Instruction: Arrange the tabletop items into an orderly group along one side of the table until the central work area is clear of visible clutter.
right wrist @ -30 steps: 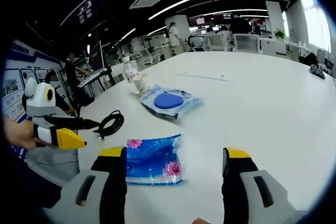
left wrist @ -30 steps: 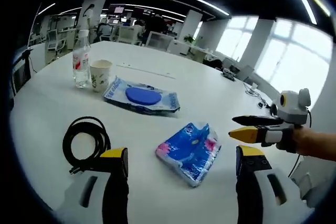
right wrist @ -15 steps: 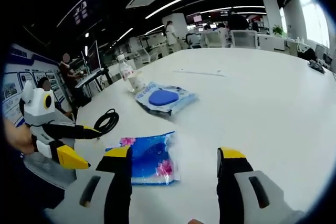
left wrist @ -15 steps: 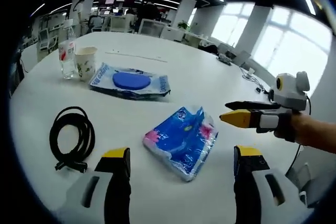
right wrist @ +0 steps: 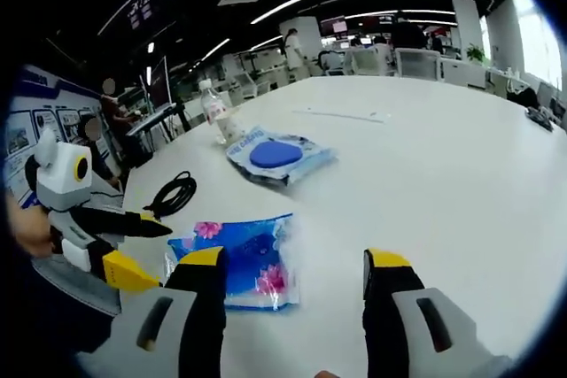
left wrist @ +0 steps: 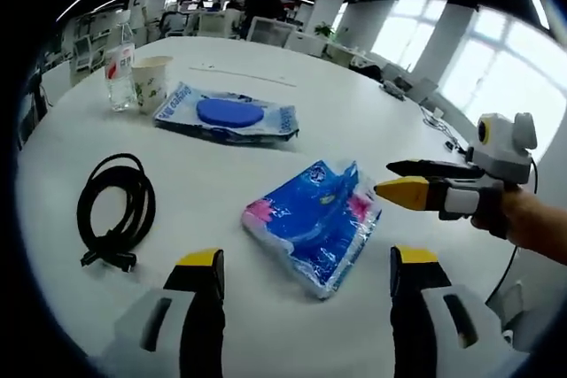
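Overall: two views were taken in turn, and the task looked barely begun.

Left gripper view, own gripper: the left gripper [left wrist: 306, 272] hung over the bench [left wrist: 372, 121] with its jaws spread wide and nothing between them.
Left gripper view, nearest item: a blue tissue pack [left wrist: 312, 223] lay flat just beyond the jaws, about mid-bench.
Left gripper view, other gripper: the right gripper [left wrist: 399, 181] came in from the right, its tips close to the pack's far edge; its jaws looked slightly parted and held nothing.
Left gripper view, far group: a water bottle [left wrist: 119, 65], a paper cup [left wrist: 151, 82] beside it, and a wipes pack [left wrist: 225, 115] with a blue lid lay near one another toward the far side.
Left gripper view, cable: a coiled black cable [left wrist: 113, 212] lay apart from them, nearer the camera.

Right gripper view, own gripper: the right gripper [right wrist: 292, 281] was spread and empty.
Right gripper view, pack: the tissue pack [right wrist: 235, 260] lay just ahead, partly behind the left jaw.
Right gripper view, other gripper: the left gripper [right wrist: 151, 250] hovered beside the pack.
Right gripper view, background: the cable [right wrist: 170, 194], wipes pack [right wrist: 278, 155] and bottle [right wrist: 213, 111] lay beyond.

Progress: bottle, cup and wipes already looked loosely grouped; the tissue pack and cable remained in the middle, ungrasped.
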`<state>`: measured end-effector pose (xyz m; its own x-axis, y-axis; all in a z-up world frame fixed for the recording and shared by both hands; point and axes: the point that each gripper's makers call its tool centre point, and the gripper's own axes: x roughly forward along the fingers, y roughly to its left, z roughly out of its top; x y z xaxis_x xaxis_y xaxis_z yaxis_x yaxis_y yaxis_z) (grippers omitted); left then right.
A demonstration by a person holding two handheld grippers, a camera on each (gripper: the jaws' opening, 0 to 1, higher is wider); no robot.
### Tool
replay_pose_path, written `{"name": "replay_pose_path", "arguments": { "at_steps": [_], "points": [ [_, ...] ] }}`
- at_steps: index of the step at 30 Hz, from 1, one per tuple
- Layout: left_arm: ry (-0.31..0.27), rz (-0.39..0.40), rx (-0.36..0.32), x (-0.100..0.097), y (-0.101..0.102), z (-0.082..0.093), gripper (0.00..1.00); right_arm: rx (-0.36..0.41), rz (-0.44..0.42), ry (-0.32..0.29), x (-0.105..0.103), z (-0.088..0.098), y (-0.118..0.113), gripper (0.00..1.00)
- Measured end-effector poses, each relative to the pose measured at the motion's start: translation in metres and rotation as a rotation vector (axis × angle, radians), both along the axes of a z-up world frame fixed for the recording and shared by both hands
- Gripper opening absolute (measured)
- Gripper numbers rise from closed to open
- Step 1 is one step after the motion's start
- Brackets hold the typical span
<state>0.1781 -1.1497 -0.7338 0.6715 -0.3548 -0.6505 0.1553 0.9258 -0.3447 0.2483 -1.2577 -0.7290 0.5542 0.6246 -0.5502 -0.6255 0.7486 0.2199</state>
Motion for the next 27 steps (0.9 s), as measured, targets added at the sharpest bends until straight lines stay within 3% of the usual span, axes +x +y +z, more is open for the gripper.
{"name": "replay_pose_path", "arguments": {
  "at_steps": [3, 9, 14, 18, 21, 24, 25, 27],
  "points": [
    [0.022, 0.0, 0.003, 0.0, 0.0, -0.005, 0.63, 0.006, 0.006, 0.02, -0.003, -0.005, 0.002, 0.52],
    [0.057, -0.013, 0.008, -0.002, -0.002, -0.012, 0.64, -0.006, 0.016, 0.041, -0.004, -0.012, 0.008, 0.44],
    [0.066, -0.04, 0.03, -0.001, -0.001, -0.014, 0.58, 0.001, 0.003, 0.062, 0.0, -0.02, 0.007, 0.37],
    [0.105, -0.049, 0.004, -0.003, -0.006, -0.019, 0.53, 0.011, 0.007, 0.07, -0.002, -0.02, 0.009, 0.26],
    [0.087, -0.067, 0.001, -0.001, -0.011, -0.018, 0.44, 0.005, 0.03, 0.078, -0.009, -0.023, 0.011, 0.13],
    [0.111, -0.053, -0.019, -0.001, -0.012, -0.018, 0.22, -0.006, 0.033, 0.075, -0.013, -0.025, 0.009, 0.01],
    [0.122, -0.078, -0.001, -0.004, -0.011, -0.02, 0.1, -0.005, 0.021, 0.072, -0.013, -0.024, 0.006, 0.0],
    [0.116, -0.071, 0.005, -0.003, -0.011, -0.021, 0.09, -0.005, 0.015, 0.084, -0.015, -0.025, 0.002, 0.0]
  ]
}}
